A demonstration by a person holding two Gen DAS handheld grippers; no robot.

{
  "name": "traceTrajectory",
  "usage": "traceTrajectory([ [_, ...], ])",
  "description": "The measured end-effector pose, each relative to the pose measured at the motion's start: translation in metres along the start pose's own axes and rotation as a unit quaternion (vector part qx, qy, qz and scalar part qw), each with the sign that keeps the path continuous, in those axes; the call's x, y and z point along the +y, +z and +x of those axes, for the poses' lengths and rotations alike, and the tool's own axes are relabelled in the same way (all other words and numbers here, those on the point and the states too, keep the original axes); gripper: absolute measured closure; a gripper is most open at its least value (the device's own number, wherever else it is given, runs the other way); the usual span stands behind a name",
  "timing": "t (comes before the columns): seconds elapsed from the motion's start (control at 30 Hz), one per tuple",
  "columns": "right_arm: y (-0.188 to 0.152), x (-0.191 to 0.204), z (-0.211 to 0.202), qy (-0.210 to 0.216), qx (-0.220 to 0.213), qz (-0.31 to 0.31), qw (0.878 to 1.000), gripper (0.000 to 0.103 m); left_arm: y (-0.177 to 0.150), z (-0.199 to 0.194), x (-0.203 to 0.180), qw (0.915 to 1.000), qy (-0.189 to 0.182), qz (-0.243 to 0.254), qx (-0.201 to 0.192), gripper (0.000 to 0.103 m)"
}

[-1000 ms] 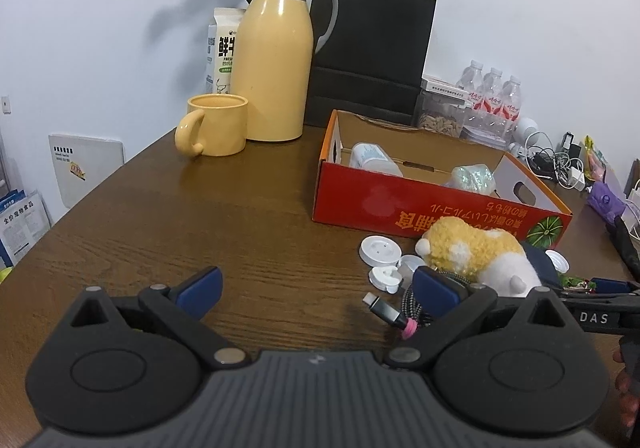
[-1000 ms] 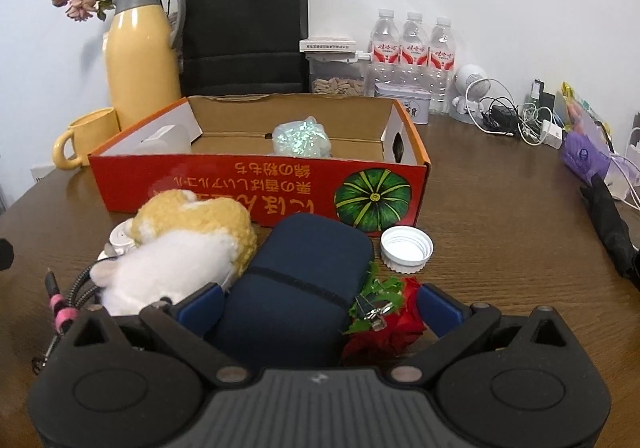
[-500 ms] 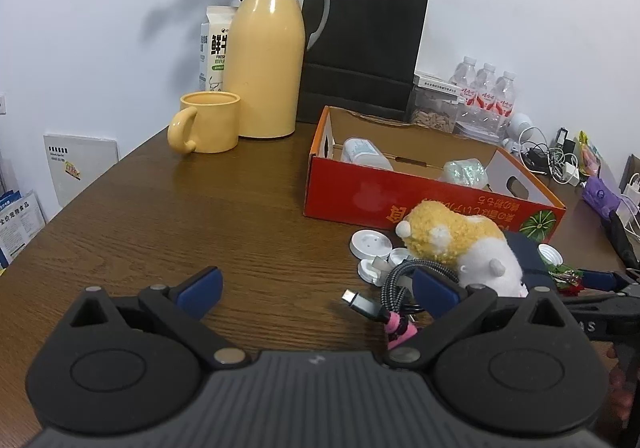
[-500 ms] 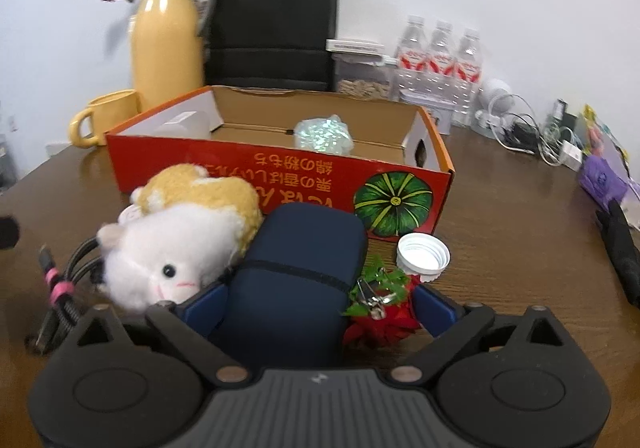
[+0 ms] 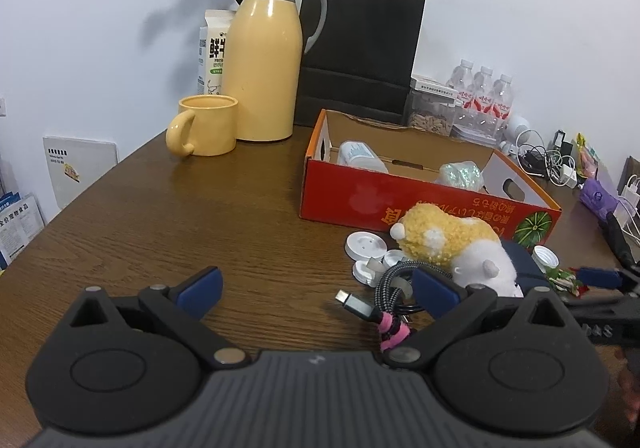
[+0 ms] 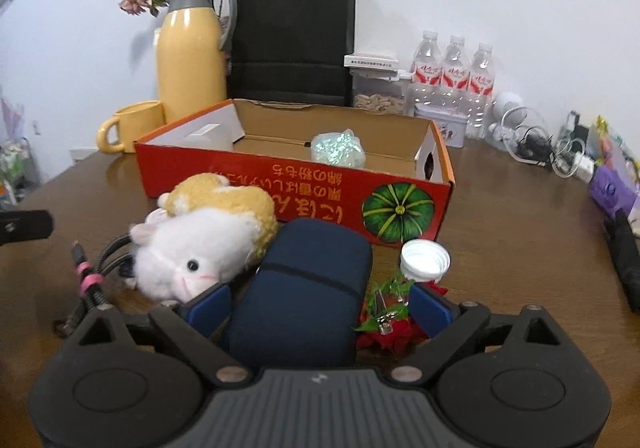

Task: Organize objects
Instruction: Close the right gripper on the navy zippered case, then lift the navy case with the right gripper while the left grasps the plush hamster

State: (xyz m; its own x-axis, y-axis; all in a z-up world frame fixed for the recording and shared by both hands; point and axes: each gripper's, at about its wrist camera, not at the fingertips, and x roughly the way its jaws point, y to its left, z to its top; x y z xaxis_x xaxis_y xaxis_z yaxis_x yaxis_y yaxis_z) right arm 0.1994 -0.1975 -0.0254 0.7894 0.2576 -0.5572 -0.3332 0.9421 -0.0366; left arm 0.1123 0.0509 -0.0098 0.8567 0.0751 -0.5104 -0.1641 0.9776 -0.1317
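Observation:
A red cardboard box (image 6: pixel 256 183) (image 5: pixel 400 199) stands open on the brown table and holds a white bottle (image 5: pixel 360 155) and a shiny green wad (image 6: pixel 338 149). In front of it lie a yellow and white plush hamster (image 6: pixel 208 236) (image 5: pixel 452 244), a navy pouch (image 6: pixel 304 292), a red flower with a metal clip (image 6: pixel 390 324), a white cap (image 6: pixel 425 258), white discs (image 5: pixel 366 246) and a coiled cable with a pink tie (image 5: pixel 390 300). My right gripper (image 6: pixel 318 304) is open, its jaws either side of the pouch. My left gripper (image 5: pixel 316 288) is open over bare table, left of the cable.
A yellow jug (image 5: pixel 264 63) with dried roses, a yellow mug (image 5: pixel 206 125), a milk carton (image 5: pixel 214 51) and a black paper bag (image 5: pixel 360 59) stand behind the box. Water bottles (image 6: pixel 452 71), chargers and cables (image 6: pixel 536 143) crowd the far right.
Both grippers have drawn back and lifted a little, so the objects sit farther off in both views. The right gripper's jaws stay around the pouch. Nothing was picked up.

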Motion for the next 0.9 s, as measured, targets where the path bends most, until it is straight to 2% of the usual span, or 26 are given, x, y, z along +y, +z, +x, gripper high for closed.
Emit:
traceTrajectory([
  [0.27,0.009,-0.001,-0.01,-0.047,-0.048,-0.011,0.998,0.008,-0.003,-0.001,0.009,1.0,0.005,-0.007,0.001,0.0],
  [0.4,0.009,0.0,-0.017,-0.037,-0.079,-0.036,0.996,0.009,-0.003,0.0,0.013,0.9999,0.007,-0.015,0.002,0.0],
  [0.47,0.01,0.005,-0.013,-0.025,-0.069,-0.049,0.996,0.01,-0.004,0.001,0.012,0.9999,0.005,-0.013,0.003,0.0],
  [0.53,0.01,0.008,-0.004,-0.011,-0.042,-0.053,0.998,0.036,-0.005,0.002,0.011,0.9999,0.003,-0.012,0.005,0.0],
  [0.57,0.01,0.007,0.003,0.001,-0.025,-0.048,0.999,0.041,-0.006,0.002,0.011,0.9999,0.002,-0.012,0.006,0.0],
  [0.6,0.009,0.008,0.009,0.011,-0.009,-0.042,0.999,0.042,-0.006,0.003,0.012,0.9999,0.002,-0.013,0.008,0.0],
  [0.73,0.005,-0.004,0.031,0.022,0.031,0.012,0.999,0.027,-0.008,0.004,0.013,0.9998,0.005,-0.016,0.01,0.0],
  [0.9,0.0,-0.015,0.029,0.042,0.017,0.047,0.998,0.035,-0.008,0.004,0.013,0.9998,0.004,-0.016,0.009,0.0],
])
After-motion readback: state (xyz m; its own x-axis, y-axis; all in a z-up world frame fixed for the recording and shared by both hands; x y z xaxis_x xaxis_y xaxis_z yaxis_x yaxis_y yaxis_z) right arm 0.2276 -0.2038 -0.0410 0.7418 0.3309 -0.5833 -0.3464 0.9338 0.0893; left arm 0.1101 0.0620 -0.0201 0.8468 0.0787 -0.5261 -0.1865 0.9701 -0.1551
